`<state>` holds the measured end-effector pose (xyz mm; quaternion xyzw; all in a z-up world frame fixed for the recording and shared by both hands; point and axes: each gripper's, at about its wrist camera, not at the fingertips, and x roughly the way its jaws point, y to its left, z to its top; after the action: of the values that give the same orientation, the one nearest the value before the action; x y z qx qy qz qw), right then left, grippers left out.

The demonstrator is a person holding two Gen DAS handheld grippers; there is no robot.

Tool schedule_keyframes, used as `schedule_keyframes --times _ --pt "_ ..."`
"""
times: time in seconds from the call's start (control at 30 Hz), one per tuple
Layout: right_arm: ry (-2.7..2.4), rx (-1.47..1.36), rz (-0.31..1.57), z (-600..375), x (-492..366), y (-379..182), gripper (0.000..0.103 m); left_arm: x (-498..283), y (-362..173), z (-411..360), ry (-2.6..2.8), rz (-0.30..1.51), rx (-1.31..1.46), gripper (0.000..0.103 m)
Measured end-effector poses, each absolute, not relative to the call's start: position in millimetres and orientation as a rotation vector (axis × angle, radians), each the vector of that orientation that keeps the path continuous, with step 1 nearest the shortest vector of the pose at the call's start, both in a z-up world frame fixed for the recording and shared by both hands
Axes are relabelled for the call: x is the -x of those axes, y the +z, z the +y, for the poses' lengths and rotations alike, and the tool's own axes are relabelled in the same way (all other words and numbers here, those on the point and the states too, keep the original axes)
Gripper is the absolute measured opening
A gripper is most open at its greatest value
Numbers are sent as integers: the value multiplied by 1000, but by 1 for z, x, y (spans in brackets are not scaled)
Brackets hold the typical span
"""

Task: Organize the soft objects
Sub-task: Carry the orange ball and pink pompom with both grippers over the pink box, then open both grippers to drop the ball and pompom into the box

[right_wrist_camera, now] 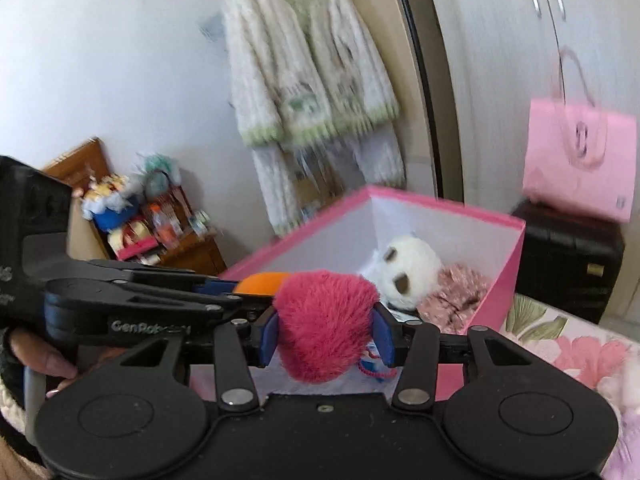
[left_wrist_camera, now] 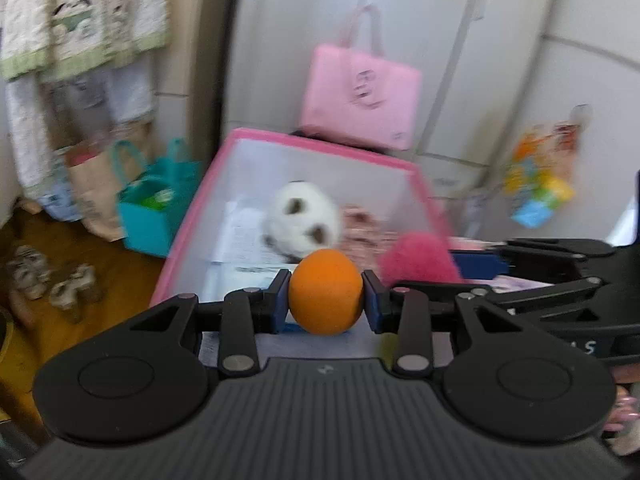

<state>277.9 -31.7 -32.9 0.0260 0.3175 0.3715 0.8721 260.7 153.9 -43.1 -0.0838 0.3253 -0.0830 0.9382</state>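
Over the pink box [left_wrist_camera: 192, 216], the left gripper [left_wrist_camera: 326, 300] clasped an orange ball [left_wrist_camera: 326, 292] and the right gripper [right_wrist_camera: 326, 330] a pink pompom [right_wrist_camera: 324, 324], both apparently ready for dropping inside.

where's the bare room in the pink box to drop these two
Left half of the pink box: only flat papers between the left wall and the white plush. Crowded right side: plush against the pink floral fabric. The left tool holds the orange ball, the right tool the red pom-pom.
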Motion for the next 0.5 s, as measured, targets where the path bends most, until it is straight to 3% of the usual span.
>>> schedule_keyframes --times 0.37,0.5 --pt "738 169 713 1 -331 -55 56 -319 -51 160 -123 782 189 38" --pt "741 207 697 2 -328 -54 70 -316 -47 158 -110 762 199 47"
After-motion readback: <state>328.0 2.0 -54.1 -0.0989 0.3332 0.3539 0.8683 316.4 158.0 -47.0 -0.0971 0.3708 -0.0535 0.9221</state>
